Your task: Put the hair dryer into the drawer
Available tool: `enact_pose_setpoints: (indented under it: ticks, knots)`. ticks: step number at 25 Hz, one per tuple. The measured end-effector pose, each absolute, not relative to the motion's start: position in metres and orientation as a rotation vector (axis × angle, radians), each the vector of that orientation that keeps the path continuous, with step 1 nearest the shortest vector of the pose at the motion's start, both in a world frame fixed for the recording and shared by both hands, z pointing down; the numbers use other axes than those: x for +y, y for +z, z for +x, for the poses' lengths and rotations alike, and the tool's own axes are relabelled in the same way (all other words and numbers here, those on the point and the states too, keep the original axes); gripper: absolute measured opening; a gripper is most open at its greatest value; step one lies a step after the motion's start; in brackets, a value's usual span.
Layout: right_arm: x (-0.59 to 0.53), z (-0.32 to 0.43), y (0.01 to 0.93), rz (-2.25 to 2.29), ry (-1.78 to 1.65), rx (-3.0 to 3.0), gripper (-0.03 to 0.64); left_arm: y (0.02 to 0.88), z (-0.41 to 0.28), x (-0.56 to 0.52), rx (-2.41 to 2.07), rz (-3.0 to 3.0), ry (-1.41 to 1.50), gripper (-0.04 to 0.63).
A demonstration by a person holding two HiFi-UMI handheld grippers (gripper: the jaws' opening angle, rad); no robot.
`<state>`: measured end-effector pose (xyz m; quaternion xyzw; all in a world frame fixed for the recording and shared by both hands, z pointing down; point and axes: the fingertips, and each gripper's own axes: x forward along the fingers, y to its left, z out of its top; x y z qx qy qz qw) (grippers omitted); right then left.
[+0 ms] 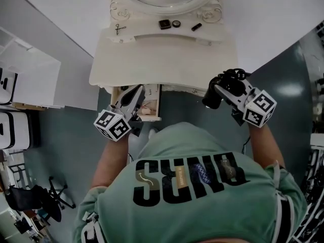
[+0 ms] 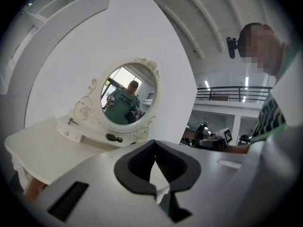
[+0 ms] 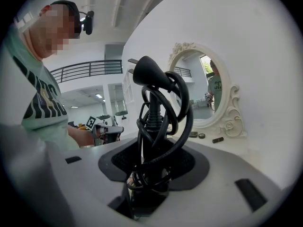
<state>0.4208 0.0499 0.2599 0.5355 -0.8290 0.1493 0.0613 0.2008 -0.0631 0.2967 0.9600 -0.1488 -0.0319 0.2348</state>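
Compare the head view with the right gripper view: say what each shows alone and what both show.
Head view only: the open drawer under the dressing table, and scissors on its shelf. Right gripper view only: the cord looped round the handle of the hair dryer, clamped by the right gripper. Both: the hair dryer, the oval mirror, the small cosmetics below it.

Mint-green T-shirt point(image 1: 167, 146), bold black lettering point(image 1: 152, 181)

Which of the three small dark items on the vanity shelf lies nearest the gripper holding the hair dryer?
The slim tube, the rightmost one, lying at an angle. The square case and round pot sit further left, away from the right gripper.
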Motion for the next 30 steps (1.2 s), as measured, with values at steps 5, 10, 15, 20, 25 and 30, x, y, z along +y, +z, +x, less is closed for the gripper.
enact_pose_setpoints:
  ticks: [5, 10, 15, 20, 25, 30]
  knots:
    - [0.002, 0.374, 0.269, 1.399, 0.416, -2.54, 0.173, 0.311, 0.153, -0.078, -0.531, 2.607, -0.101, 0.009]
    - [-0.048, 0.301, 0.298, 1.125, 0.408, -2.569, 0.173, 0.335, 0.085, -0.08, -0.695, 2.516, -0.122, 0.009]
    - [-0.09, 0.225, 0.346, 0.911, 0.431, -2.548, 0.172, 0.363, 0.02, -0.083, -0.812, 2.44, -0.14, 0.009]
    - [-0.117, 0.15, 0.409, 0.695, 0.449, -2.463, 0.17, 0.391, -0.042, -0.076, -0.917, 2.35, -0.154, 0.009]
    - [-0.133, 0.1, 0.485, 0.536, 0.441, -2.305, 0.169, 0.421, -0.094, -0.071, -0.981, 2.273, -0.162, 0.009]
    - [-0.136, 0.073, 0.556, 0.416, 0.431, -2.126, 0.167, 0.446, -0.13, -0.062, -1.028, 2.195, -0.178, 0.009]
